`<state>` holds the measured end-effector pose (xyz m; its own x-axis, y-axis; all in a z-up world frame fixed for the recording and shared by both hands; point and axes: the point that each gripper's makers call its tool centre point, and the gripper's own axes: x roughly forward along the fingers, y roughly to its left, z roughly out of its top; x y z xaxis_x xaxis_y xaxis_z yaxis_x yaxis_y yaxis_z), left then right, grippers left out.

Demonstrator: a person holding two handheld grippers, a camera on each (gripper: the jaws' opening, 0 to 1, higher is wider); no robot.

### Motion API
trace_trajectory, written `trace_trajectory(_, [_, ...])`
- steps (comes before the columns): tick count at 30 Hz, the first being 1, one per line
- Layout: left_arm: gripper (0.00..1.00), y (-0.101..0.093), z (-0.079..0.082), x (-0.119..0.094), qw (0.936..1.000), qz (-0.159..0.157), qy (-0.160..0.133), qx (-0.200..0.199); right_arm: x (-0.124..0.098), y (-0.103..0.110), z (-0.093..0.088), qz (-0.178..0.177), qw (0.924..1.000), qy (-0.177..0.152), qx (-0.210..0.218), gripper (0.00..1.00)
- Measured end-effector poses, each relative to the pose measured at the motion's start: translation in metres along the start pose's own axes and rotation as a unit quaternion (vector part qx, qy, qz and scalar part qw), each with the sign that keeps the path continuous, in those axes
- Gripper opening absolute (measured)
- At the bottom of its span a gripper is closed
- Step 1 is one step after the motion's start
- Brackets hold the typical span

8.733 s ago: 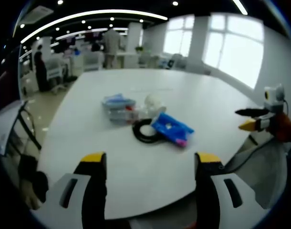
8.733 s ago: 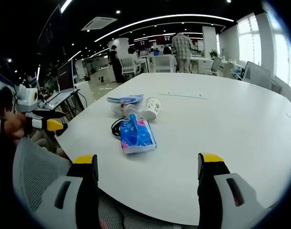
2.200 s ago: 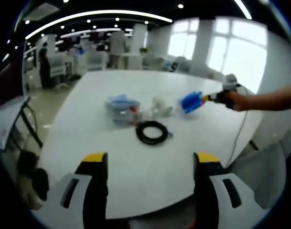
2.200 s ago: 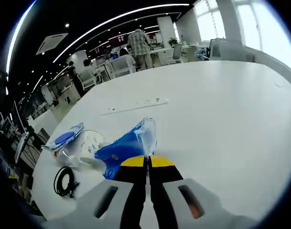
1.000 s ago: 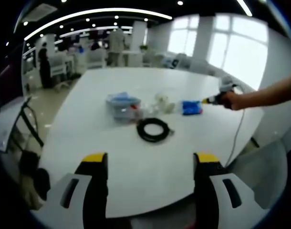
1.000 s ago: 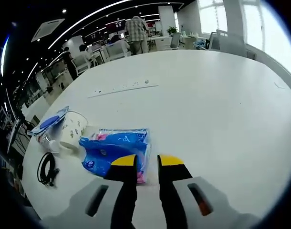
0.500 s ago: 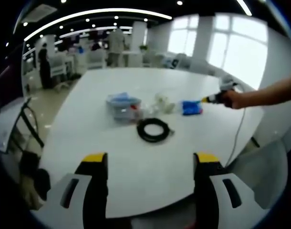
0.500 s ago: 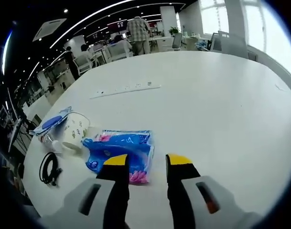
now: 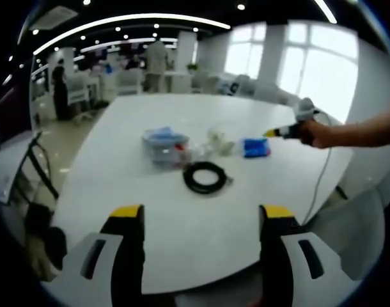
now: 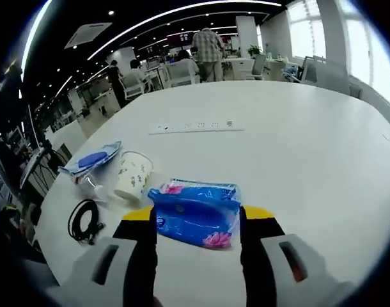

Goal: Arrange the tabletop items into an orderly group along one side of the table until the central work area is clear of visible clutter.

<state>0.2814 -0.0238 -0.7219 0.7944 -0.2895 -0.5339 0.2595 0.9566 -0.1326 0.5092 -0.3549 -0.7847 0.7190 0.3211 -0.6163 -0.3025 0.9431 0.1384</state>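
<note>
- My right gripper (image 10: 198, 220) has its fingers spread wide, holding nothing; the blue packet (image 10: 196, 215) lies flat on the white surface (image 10: 310, 147) between their tips, free of both.
- The packet's long axis runs across my right gripper view, roughly crosswise to the fingers, so a re-grip would mean closing along its length unless I roll the hand.
- To the packet's left in that view, the paper cup (image 10: 132, 176) lies close by, then a clear container with a blue lid (image 10: 93, 163), and the coiled black cable (image 10: 85, 220) nearer me.
- My left gripper (image 9: 199, 220) hangs back near the surface's edge, fingers wide apart and empty.
- From the left gripper view, the cable (image 9: 206, 176) sits straight ahead of my left fingers, clearly nearer to them than the right gripper (image 9: 272, 133), which reaches in from the right beside the packet (image 9: 255, 146).
- I judge the cable is the left hand's job: a straight reach forward.
</note>
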Motion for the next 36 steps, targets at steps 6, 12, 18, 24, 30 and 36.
trace_trajectory(6, [0.70, 0.000, 0.001, -0.001, 1.0000, -0.001, -0.004, 0.001, 0.003, 0.028, 0.002, 0.023, 0.9997, 0.000, -0.013, 0.52])
trace_trajectory(12, [0.70, 0.001, 0.001, -0.001, 1.0000, -0.001, -0.006, -0.001, 0.007, 0.069, -0.004, 0.058, 0.9974, 0.010, -0.040, 0.52])
trace_trajectory(18, [0.70, -0.002, 0.000, 0.000, 1.0000, -0.006, -0.002, 0.006, 0.017, 0.106, -0.013, 0.089, 0.9944, 0.022, -0.053, 0.52])
trace_trajectory(24, [0.70, -0.002, 0.000, 0.000, 0.9999, -0.008, -0.002, 0.008, 0.035, 0.138, -0.020, 0.113, 0.9902, 0.031, -0.076, 0.51])
trace_trajectory(30, [0.70, -0.004, 0.000, -0.001, 0.9999, -0.010, -0.002, 0.011, 0.056, 0.162, -0.028, 0.138, 0.9852, 0.048, -0.089, 0.51])
trace_trajectory(36, [0.70, -0.002, 0.000, -0.001, 0.9999, -0.008, -0.004, 0.010, 0.068, 0.182, -0.035, 0.149, 0.9823, 0.058, -0.097, 0.50])
